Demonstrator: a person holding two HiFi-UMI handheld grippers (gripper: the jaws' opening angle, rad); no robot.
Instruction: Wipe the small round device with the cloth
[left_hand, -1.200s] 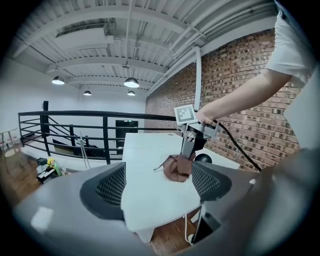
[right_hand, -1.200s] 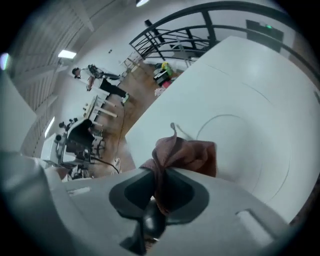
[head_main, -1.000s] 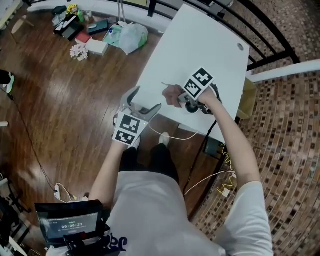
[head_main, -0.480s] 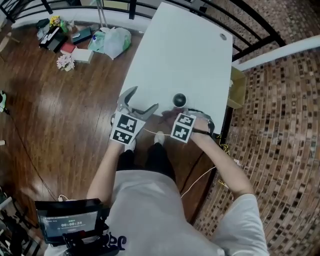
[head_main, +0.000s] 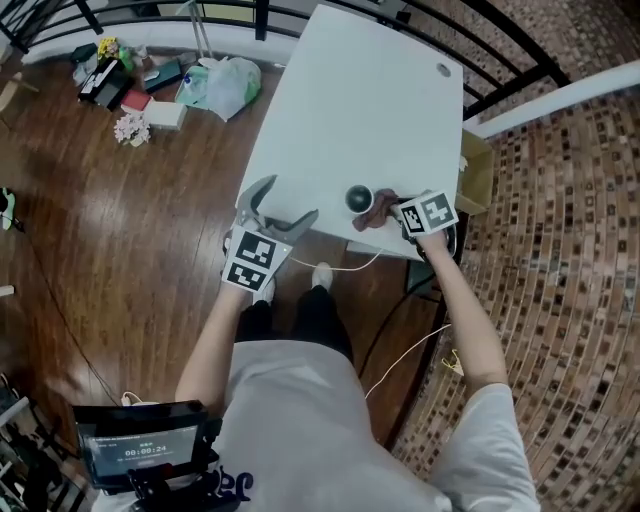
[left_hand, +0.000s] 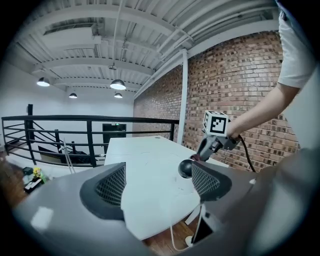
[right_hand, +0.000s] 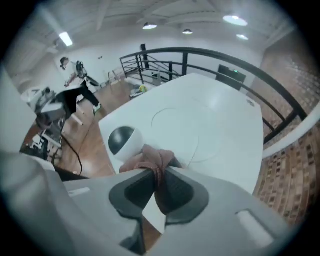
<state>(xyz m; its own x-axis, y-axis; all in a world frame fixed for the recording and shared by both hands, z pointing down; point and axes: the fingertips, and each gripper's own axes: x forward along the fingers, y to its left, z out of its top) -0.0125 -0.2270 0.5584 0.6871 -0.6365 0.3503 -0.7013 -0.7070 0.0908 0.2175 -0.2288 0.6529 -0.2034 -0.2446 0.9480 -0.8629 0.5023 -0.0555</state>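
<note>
The small round device (head_main: 359, 199) (right_hand: 123, 140) (left_hand: 185, 168), a white ball with a black face, stands near the front edge of the white table (head_main: 360, 110). My right gripper (head_main: 394, 213) (right_hand: 156, 182) is shut on a pinkish-brown cloth (head_main: 378, 210) (right_hand: 149, 159), and the cloth hangs just right of the device, close to or touching it. My left gripper (head_main: 283, 208) (left_hand: 157, 186) stands open at the table's front left edge, with nothing between its fingers, apart from the device.
A white cable (head_main: 345, 268) hangs below the table's front edge. Bags and boxes (head_main: 200, 78) lie on the wooden floor at the far left. A black railing (right_hand: 210, 57) runs behind the table, with a brick wall (left_hand: 240, 85) to the right.
My right gripper has swung from below the table edge up to the right of the device, with the cloth in it. The left gripper has stayed put.
</note>
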